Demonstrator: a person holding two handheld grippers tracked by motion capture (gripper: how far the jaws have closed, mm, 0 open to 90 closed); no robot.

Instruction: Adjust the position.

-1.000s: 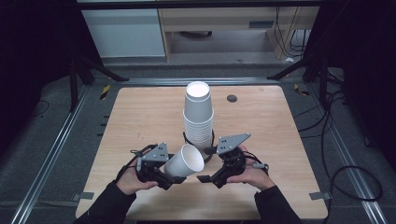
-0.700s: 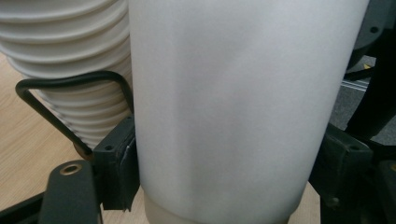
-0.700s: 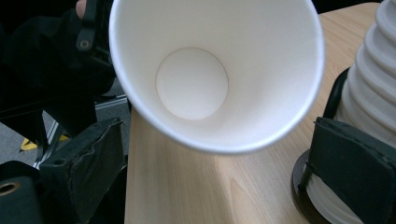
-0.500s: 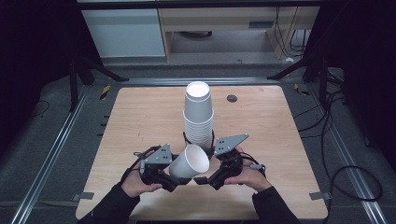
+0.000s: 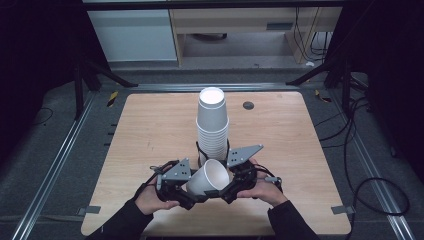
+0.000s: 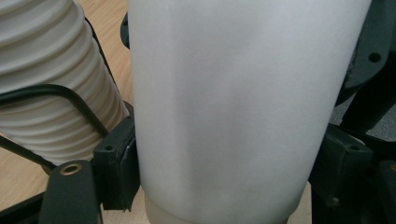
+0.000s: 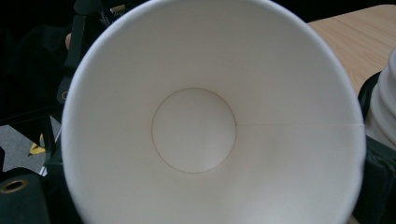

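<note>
- Since the earlier frames, both hands had drawn closer together near the front edge, and the loose paper cup [image 5: 209,179] had tipped more, its open mouth now facing up and toward the right hand-held gripper.
- Loose paper cup lay tilted between the two grippers, just in front of the stack of paper cups [image 5: 213,125], above the wooden worktop [image 5: 140,130].
- Left hand-held gripper [image 5: 186,191]: jaws closed onto the cup's outer wall from either side; in the left gripper view the white cup wall [image 6: 233,107] ran between the two black jaws, both in contact with it.
- Right hand-held gripper [image 5: 227,189]: sat just beside the cup's rim; whether its jaws were apart or closed could not be told. Right gripper view looked straight into the cup's mouth [image 7: 210,126], round base and side seam visible.
- Stack of paper cups stood upright, upside down, near the worktop's middle; its ribbed rims [image 6: 46,93] showed beside the held cup in the left gripper view, a black cable crossing them.
- Left hand [image 5: 150,197] and right hand [image 5: 262,187] wrapped the gripper bodies, dark sleeves entering from the bottom.
- Small dark round disc [image 5: 248,105] sat flush in the worktop toward the far right, well apart from the cups.
</note>
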